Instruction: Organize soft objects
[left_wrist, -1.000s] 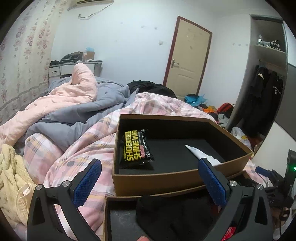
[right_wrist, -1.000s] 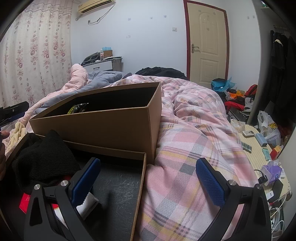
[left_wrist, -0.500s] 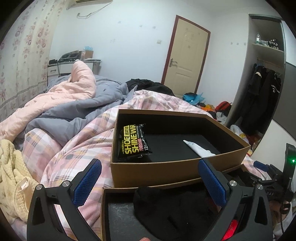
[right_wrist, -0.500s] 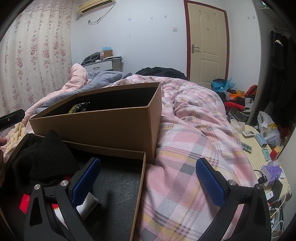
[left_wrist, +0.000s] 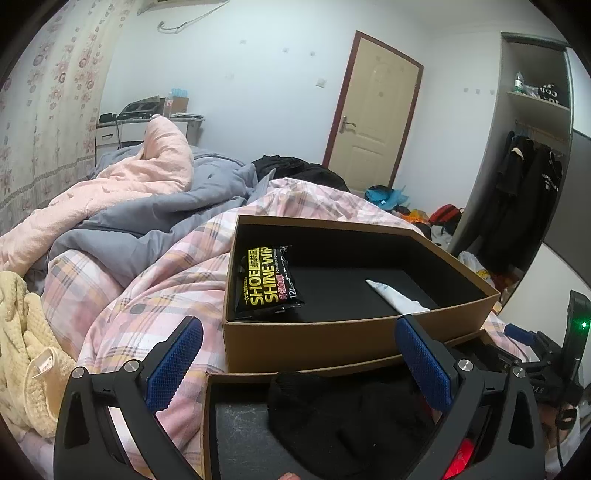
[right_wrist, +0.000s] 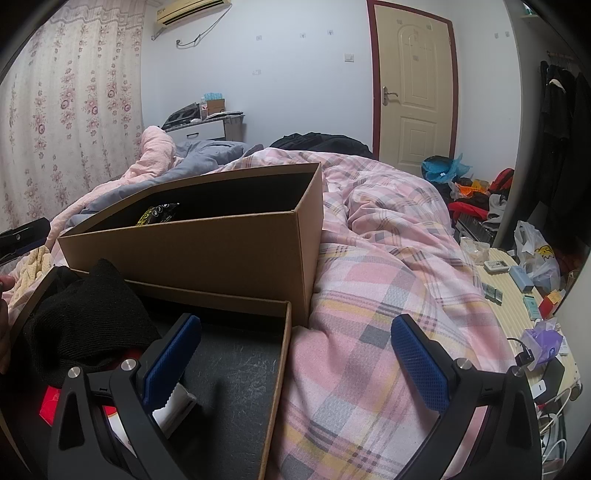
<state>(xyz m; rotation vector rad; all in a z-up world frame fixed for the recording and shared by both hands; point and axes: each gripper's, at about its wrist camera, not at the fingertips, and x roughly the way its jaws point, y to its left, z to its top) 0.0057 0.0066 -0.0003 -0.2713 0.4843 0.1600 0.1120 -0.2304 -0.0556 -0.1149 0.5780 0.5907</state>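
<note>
A brown cardboard box lined in black sits on the plaid duvet; inside lie a black shoe-wipes packet and a white tube. In front of it a shallow lid tray holds a black knitted cloth. My left gripper hovers open over the tray's far edge, holding nothing. A yellow knitted garment lies at the left. In the right wrist view the box, tray and black cloth sit left; my right gripper is open, straddling the tray's right wall.
Pink and grey quilts pile up behind the box. The plaid duvet spreads to the right. A low table with small items, floor clutter and a shut door lie beyond. Red and white packets sit in the tray.
The left wrist view has risen and tilted down a little, so more of the box interior shows. The right gripper has stayed put.
</note>
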